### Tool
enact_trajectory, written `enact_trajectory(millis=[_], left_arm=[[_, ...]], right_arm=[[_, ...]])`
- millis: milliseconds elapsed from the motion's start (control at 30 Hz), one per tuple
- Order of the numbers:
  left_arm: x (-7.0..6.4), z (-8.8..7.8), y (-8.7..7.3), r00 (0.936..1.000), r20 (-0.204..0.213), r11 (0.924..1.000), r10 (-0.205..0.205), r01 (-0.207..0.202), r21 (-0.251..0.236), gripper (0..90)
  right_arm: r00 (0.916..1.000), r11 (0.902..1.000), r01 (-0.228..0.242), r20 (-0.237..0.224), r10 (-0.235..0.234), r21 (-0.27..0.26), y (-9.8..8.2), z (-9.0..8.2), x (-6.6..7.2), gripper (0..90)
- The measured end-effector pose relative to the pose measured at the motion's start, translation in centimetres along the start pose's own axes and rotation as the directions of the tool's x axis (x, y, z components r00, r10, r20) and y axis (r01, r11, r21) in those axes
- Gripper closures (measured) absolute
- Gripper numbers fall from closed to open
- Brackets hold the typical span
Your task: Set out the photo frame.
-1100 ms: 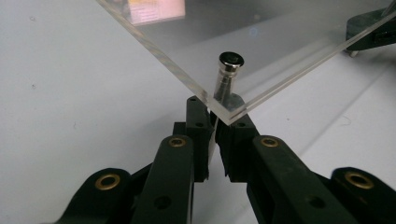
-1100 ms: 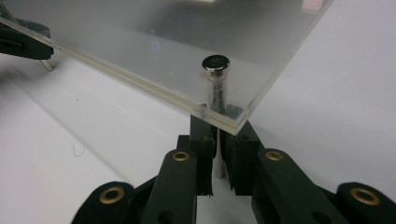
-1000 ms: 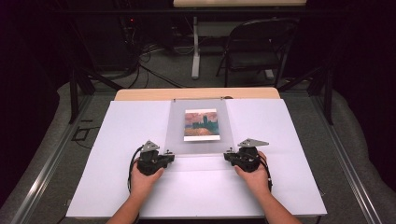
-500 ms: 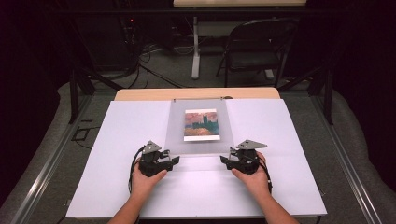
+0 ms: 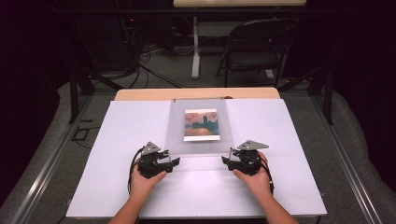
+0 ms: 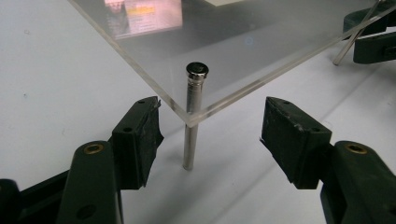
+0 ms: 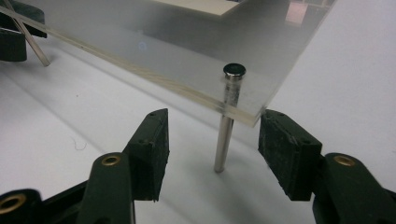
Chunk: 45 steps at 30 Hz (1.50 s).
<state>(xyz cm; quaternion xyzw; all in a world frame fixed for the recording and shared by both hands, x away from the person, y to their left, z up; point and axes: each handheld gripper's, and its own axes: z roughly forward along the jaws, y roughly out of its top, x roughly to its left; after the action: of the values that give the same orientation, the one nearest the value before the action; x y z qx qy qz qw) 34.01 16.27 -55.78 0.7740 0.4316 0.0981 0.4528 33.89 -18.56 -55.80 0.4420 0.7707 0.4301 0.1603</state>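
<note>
Both grippers are sitting near the desk's front edge, left gripper (image 5: 169,160) and right gripper (image 5: 229,160) each facing a near corner of the clear panel (image 5: 201,147). Their jaws have just been opening, now spread beside the pin (image 6: 192,116), gripping nothing. The panel is resting raised on its pins, covering the picture (image 5: 201,124) toward the back edge, likely just set down.

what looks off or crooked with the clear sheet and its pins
Nothing stands out. The clear sheet sits square over the picture, raised on upright metal pins: one at its near left corner, one at the near right. Both tongs, left and right, stand open around their pins.
</note>
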Motion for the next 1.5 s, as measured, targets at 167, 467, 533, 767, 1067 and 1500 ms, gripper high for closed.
enact_trajectory(millis=[167,467,533,767,1067,1500], left_arm=[[-0.2,-0.6,-0.3,1.0,0.0,1.0,-0.002,0.002,0.006,37.1],[-0.6,-2.5,-1.0,1.0,-0.001,1.0,0.0,0.0,-0.003,37.1],[-0.7,-3.2,-1.3,0.9997,-0.015,0.9998,0.018,-0.017,0.006,37.1],[-0.4,-4.4,-1.5,0.9999,-0.015,0.9999,-0.007,0.007,0.011,36.0],[-0.2,-5.8,-1.1,0.9998,-0.008,0.9999,0.016,-0.016,-0.002,43.3],[0.0,-6.8,0.2,0.9998,-0.017,0.9995,0.006,-0.007,-0.029,44.6]], right_arm=[[0.9999,1.0,0.005,0.012,-0.004,-0.005,-0.2,-0.8,-0.1,43.4],[0.9999,0.9998,0.012,0.002,-0.012,0.013,-1.1,-2.9,0.0,41.3],[0.9999,0.9999,0.014,-0.001,-0.014,0.001,-1.2,-3.8,0.1,40.6],[0.9997,0.9997,0.023,-0.005,-0.023,0.011,-1.5,-5.1,0.0,40.6],[0.9995,0.9999,0.005,-0.03,-0.005,0.01,-1.8,-6.3,-0.5,45.4],[0.9996,0.9999,-0.001,-0.029,0.0,-0.011,-0.7,-7.7,-1.7,43.5]])
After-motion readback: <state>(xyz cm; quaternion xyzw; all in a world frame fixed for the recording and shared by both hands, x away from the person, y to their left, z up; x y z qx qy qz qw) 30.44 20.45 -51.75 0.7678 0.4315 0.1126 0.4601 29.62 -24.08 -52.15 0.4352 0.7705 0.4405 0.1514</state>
